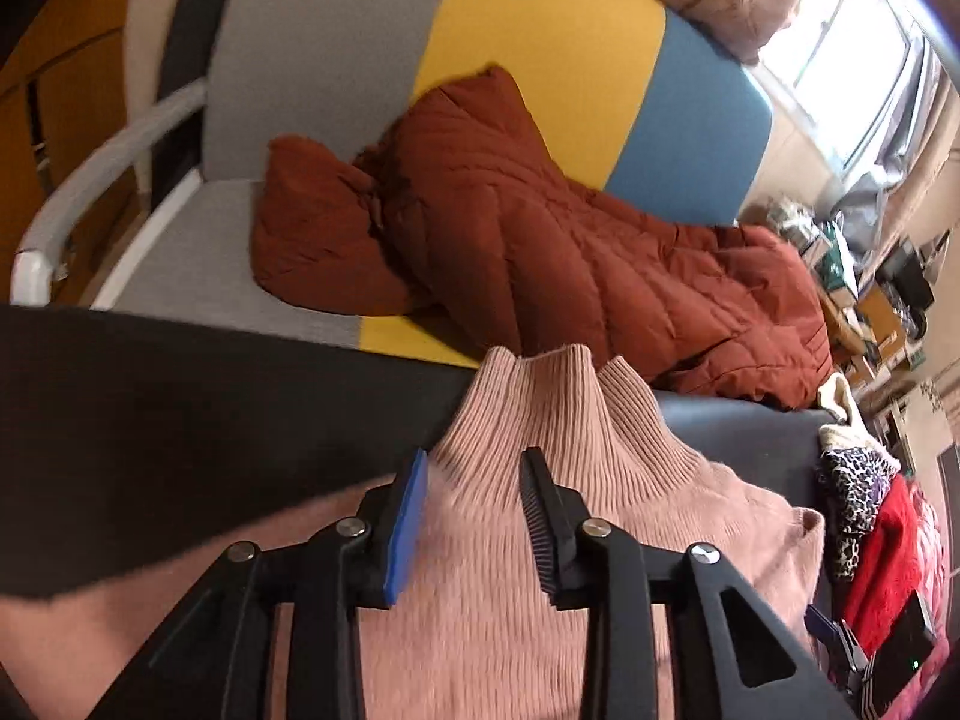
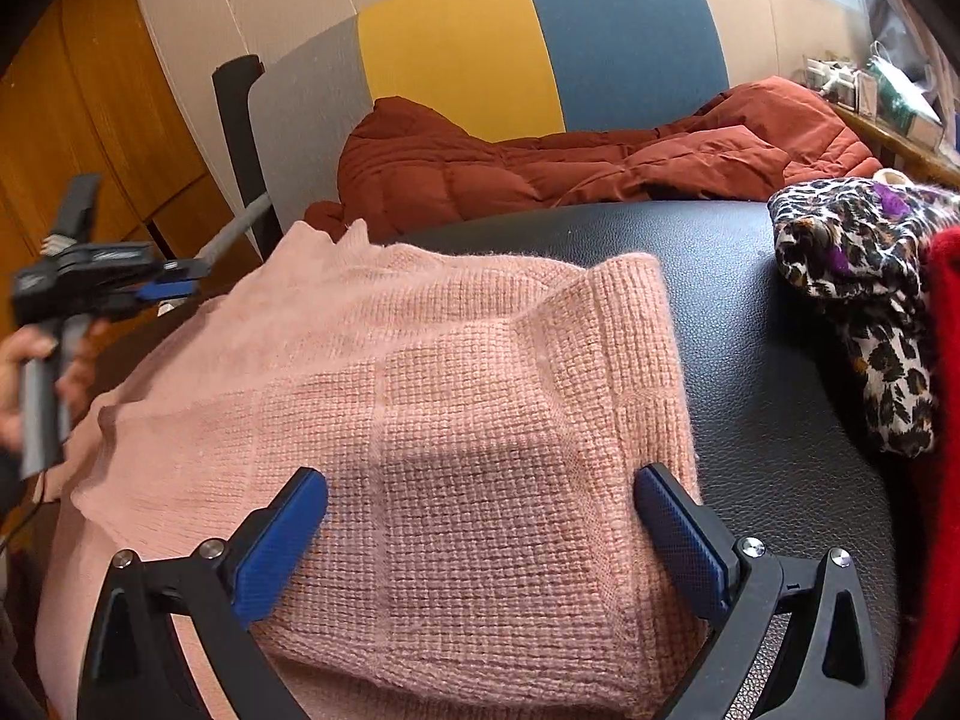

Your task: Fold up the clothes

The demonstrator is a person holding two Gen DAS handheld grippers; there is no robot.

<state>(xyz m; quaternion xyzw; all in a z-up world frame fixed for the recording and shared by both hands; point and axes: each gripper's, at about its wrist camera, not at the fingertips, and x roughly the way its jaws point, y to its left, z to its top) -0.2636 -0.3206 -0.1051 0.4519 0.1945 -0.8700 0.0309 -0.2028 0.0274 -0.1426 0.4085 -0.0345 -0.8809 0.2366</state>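
Note:
A pink knit sweater lies on a black leather surface, folded over itself at the near end. Its ribbed collar points toward the sofa in the left wrist view. My left gripper is open just above the sweater below the collar, holding nothing. My right gripper is wide open over the folded hem end, its blue pads to either side of the knit. The left gripper also shows at the left in the right wrist view, held by a hand.
A rust-brown quilted jacket lies on a grey, yellow and blue sofa behind the surface. A leopard-print garment and a red garment are piled at the right edge. Wooden cabinets stand at left.

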